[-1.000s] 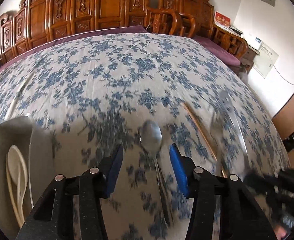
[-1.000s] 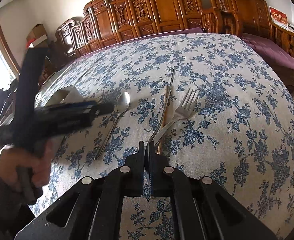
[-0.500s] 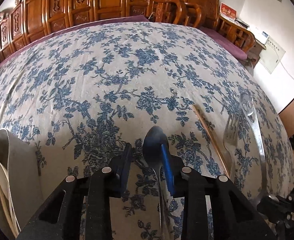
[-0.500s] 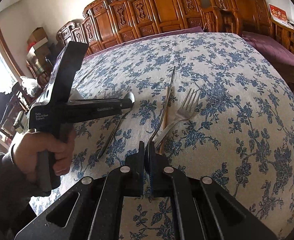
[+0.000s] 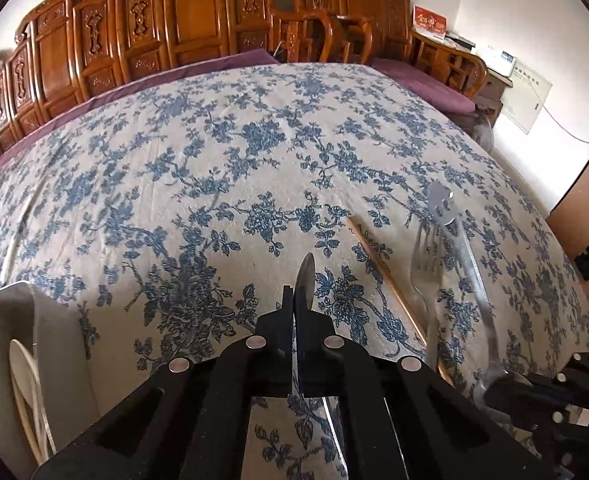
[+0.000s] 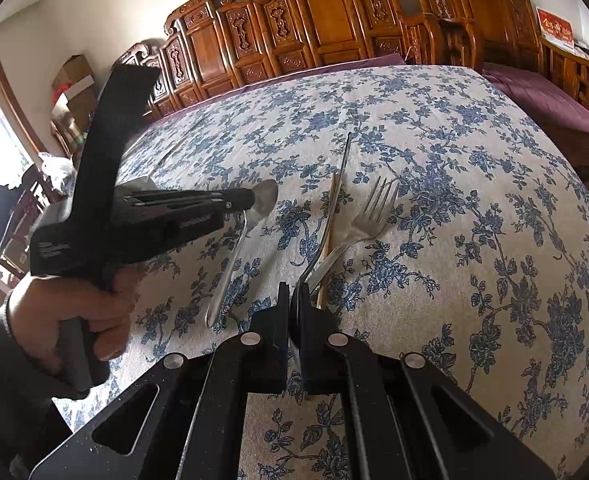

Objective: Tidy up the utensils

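Observation:
My left gripper (image 5: 294, 300) is shut on a metal spoon (image 5: 305, 276), gripped by the neck below the bowl and held edge-on. In the right wrist view the left gripper (image 6: 246, 200) holds the spoon (image 6: 230, 264) lifted, its handle hanging down above the tablecloth. A fork (image 6: 366, 220), a wooden chopstick (image 6: 328, 236) and a long metal utensil (image 6: 344, 156) lie side by side on the cloth. My right gripper (image 6: 294, 300) is shut, its tips at the near ends of these handles; whether it grips one I cannot tell.
A white utensil holder (image 5: 22, 360) with a pale utensil in it stands at the left edge. The table carries a blue floral tablecloth (image 5: 234, 168). Carved wooden chairs (image 5: 182, 16) line the far side.
My left gripper has closed on the spoon and raised it off the cloth, turning it edge-on. The right gripper has stayed shut in place.

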Available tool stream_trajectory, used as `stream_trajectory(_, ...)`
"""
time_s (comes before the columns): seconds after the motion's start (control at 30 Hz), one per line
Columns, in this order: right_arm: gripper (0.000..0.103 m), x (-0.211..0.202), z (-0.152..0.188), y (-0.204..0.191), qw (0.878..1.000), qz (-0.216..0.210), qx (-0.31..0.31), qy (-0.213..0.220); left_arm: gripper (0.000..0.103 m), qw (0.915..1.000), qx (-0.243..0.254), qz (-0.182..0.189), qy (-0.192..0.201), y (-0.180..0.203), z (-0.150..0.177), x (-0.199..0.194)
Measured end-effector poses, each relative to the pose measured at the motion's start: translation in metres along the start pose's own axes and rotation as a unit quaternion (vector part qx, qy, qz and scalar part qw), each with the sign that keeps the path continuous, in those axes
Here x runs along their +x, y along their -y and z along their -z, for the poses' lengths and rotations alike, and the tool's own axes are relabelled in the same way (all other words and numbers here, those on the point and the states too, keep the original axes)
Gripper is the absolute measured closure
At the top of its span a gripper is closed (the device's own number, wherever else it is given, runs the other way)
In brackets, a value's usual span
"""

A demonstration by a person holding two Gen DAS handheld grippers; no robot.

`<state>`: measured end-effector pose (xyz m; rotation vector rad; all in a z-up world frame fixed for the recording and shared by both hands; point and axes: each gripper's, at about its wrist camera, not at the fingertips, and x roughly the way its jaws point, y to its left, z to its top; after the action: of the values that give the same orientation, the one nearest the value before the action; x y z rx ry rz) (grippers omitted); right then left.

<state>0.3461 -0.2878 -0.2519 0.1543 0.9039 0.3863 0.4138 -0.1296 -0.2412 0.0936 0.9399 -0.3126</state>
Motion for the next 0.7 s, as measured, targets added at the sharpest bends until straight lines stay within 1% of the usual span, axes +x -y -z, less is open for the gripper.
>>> stream_trajectory(0.33, 0.098, -0.001, 0.001, -0.007, 1.0, 0.003, -0.01, 0.001, 0.103, 0.9994, 0.002, -0.013, 0.031, -0.007, 0.004, -0.047)
stream_trajectory(0.7, 0.098, 0.005, 0.008, -0.03, 0.999, 0.009, -0.039, -0.01, 0.103, 0.9975, 0.004, -0.04, 0.058, -0.033, 0.015, -0.104)
